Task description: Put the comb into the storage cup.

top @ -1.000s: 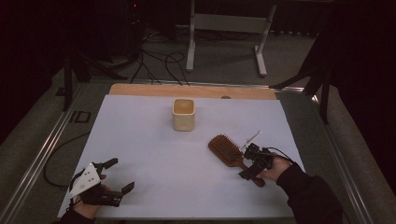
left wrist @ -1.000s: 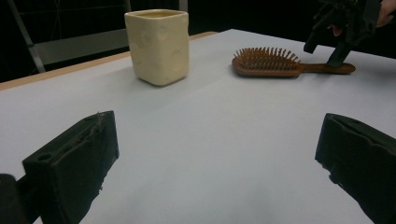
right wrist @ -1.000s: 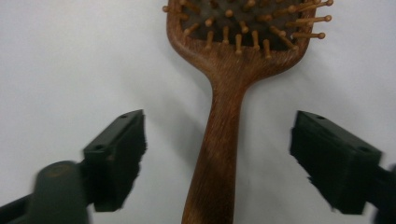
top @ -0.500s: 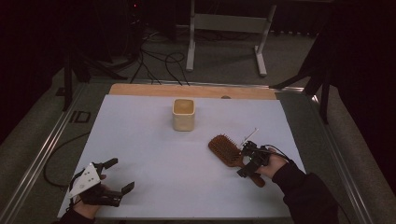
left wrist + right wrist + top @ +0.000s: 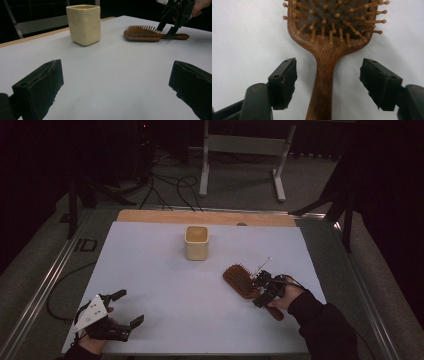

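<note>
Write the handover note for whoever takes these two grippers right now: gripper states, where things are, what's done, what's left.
Right gripper: open, fingers either side of the handle of the brown wooden paddle hairbrush, not touching it yet.
Left gripper: open, holding nothing, low over the white table sheet at its near left corner.
Hairbrush lies flat, bristles up, right of centre. Cream square ceramic cup stands upright farther back, near the middle, apart from the brush.
Done: right gripper lined up on the handle.
Left: close on the handle and lift; the brush probably goes to the cup, though that is a guess.
</note>
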`<state>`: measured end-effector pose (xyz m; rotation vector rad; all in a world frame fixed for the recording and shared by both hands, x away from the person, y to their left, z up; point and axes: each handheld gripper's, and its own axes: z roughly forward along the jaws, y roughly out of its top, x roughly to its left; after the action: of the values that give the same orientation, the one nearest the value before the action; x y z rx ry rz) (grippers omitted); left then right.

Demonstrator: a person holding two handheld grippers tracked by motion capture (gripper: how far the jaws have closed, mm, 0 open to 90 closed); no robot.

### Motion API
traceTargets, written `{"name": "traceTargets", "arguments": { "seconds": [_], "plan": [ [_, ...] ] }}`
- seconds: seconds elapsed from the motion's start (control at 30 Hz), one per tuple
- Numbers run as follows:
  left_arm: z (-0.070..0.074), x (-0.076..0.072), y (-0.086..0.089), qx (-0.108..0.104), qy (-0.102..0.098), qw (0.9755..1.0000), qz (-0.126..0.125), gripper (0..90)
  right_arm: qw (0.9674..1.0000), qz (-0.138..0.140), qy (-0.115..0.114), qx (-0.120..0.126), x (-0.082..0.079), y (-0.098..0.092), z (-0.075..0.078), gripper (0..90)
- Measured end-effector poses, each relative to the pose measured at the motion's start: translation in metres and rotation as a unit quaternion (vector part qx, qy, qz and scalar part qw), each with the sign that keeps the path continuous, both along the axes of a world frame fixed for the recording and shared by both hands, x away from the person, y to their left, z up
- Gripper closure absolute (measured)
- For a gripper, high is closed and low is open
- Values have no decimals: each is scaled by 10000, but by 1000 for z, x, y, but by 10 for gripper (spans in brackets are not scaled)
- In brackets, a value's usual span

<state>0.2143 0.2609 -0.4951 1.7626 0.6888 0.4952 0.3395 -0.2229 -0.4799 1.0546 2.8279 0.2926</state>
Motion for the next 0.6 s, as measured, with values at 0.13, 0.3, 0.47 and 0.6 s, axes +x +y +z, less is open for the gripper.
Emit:
{"name": "traceTargets", "arguments": {
  "seconds": [0.13, 0.3, 0.47, 0.6],
  "plan": [
    [0, 0, 0, 1, 2, 10000, 2, 1, 9999, 30, 8, -136, 0, 2, -1, 378],
    [0, 0, 0, 5, 9, 10000, -5, 1, 9997, 93, -59, -207, 1, 3, -2, 451],
    [0, 0, 0, -5, 8, 10000, -4, 1, 9996, -13, -35, -289, 0, 7, -4, 521],
    [0, 0, 0, -4, 14, 10000, -5, 1, 9996, -48, 45, -275, 1, 8, -6, 551]
  ]
}}
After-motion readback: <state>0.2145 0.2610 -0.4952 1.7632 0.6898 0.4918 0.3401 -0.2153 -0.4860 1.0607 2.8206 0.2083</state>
